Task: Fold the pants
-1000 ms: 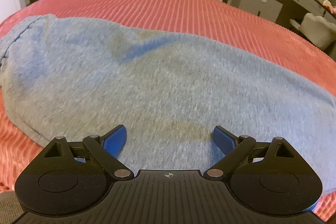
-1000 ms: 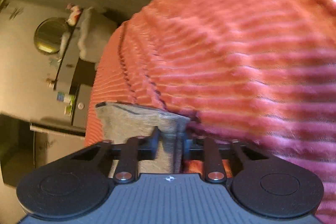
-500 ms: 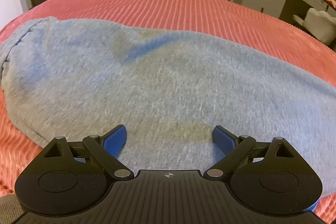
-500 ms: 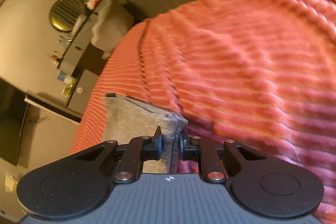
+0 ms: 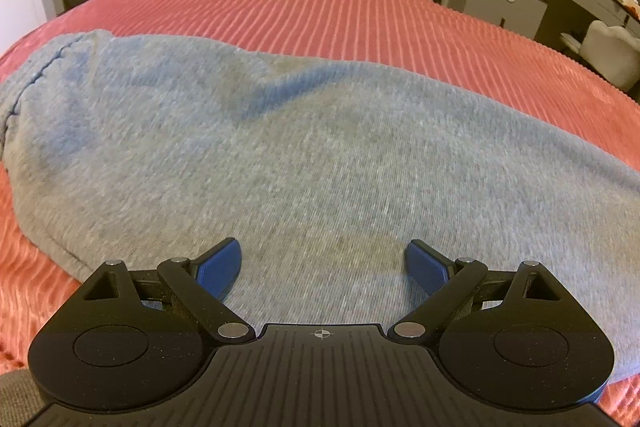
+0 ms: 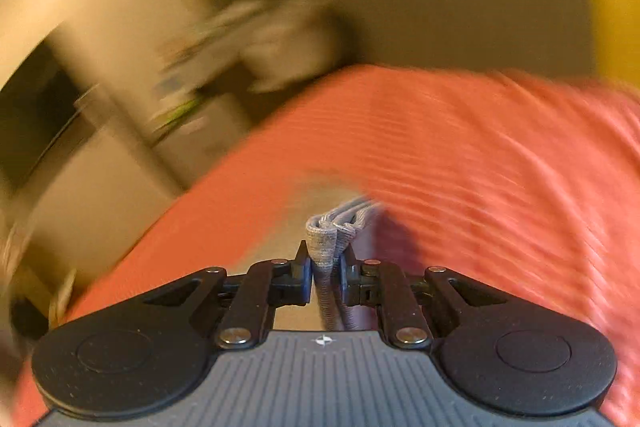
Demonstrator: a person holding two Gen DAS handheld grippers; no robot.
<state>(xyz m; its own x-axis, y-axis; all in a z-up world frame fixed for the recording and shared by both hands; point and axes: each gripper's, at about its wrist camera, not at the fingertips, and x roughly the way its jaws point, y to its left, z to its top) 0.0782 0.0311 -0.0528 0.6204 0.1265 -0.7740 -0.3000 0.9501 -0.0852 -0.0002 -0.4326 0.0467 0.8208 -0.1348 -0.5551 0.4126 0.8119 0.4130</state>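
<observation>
Right wrist view: right gripper [image 6: 326, 269] pinching the bunched ribbed cuff [image 6: 325, 241] of the grey pants [image 5: 312, 155], fold barely started.

Left gripper [image 5: 322, 265] has its blue pads spread wide, nothing between them, with the pants lying flat on the pink bedspread [image 5: 360, 11] just ahead. Looks like the cuff end still has to come over, then smoothing.

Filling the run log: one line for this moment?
left tool open over pants | right tool shut on pants cuff | bed

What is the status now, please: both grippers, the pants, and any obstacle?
Left gripper open above the grey pants. Right gripper shut on a bunched pants edge, lifted off the red bedspread. No obstacle seen.
</observation>
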